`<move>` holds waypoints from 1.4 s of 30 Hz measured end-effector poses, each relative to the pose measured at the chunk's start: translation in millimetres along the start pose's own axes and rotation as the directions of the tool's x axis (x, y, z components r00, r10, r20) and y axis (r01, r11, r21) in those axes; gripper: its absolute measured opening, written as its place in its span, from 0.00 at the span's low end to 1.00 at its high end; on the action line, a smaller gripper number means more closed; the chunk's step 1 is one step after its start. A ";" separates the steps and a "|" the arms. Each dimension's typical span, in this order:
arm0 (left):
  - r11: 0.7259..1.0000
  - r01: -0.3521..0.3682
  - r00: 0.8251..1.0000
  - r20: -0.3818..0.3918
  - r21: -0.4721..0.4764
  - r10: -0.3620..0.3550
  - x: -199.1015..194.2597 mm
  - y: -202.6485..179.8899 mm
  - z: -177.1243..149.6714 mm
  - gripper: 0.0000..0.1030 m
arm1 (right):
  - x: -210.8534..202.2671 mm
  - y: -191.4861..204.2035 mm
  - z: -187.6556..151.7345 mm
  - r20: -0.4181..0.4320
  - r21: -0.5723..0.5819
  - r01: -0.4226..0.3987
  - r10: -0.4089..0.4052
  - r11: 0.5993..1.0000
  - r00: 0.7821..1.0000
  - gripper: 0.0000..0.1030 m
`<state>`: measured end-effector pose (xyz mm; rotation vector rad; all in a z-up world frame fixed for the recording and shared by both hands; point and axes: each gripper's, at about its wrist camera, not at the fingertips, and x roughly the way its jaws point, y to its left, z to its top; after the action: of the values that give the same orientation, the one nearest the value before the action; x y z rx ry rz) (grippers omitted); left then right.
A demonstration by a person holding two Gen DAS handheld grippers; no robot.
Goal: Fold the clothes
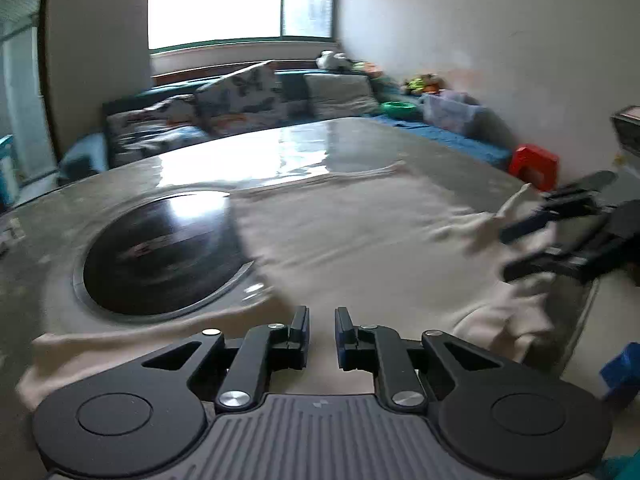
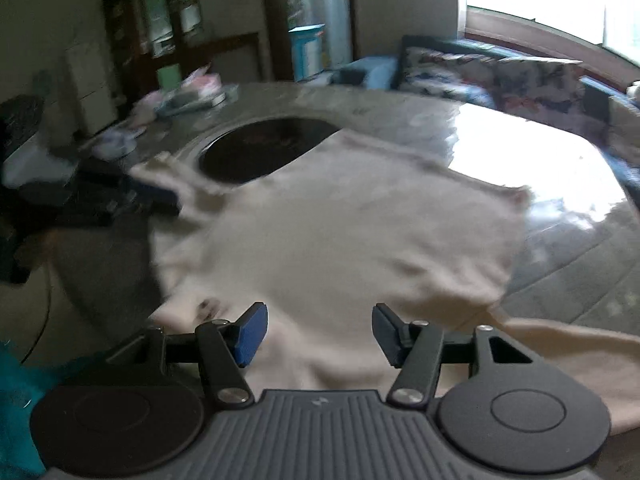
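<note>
A cream-white garment lies spread on a glossy grey table and partly covers a round black inset. It also shows in the right wrist view. My left gripper hovers over the garment's near edge, its jaws a small gap apart, holding nothing. My right gripper is wide open above the garment's near part and empty. It also shows in the left wrist view at the right, by a raised sleeve. The left gripper appears blurred in the right wrist view.
A sofa with patterned cushions runs behind the table under a bright window. A red box and toys sit by the right wall. Clutter lies on the table's far left part. The black inset shows in the right wrist view too.
</note>
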<state>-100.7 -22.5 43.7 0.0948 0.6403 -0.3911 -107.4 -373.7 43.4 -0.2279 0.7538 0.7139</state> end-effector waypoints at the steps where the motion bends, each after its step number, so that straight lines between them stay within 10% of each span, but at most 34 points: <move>1: 1.000 0.012 1.000 0.002 0.007 -0.012 6.4 -5.2 3.4 0.14 | 1.6 -4.7 2.2 0.007 0.011 0.017 -0.017 1.000 1.000 0.57; 23: 0.992 -0.050 0.996 -0.081 -0.117 0.040 71.0 7.4 20.7 0.17 | 46.7 -52.8 4.4 -0.022 0.141 0.118 -0.116 0.983 0.993 0.54; 42: 0.996 -0.056 0.997 -0.048 -0.070 0.052 54.0 -11.2 24.8 0.31 | -18.2 -65.9 -20.6 0.057 0.225 0.247 -0.266 0.943 0.962 0.54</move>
<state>-51.6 -55.5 31.6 0.0528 0.6951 -0.3142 -84.1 -440.9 37.4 -0.0937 0.6975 0.3877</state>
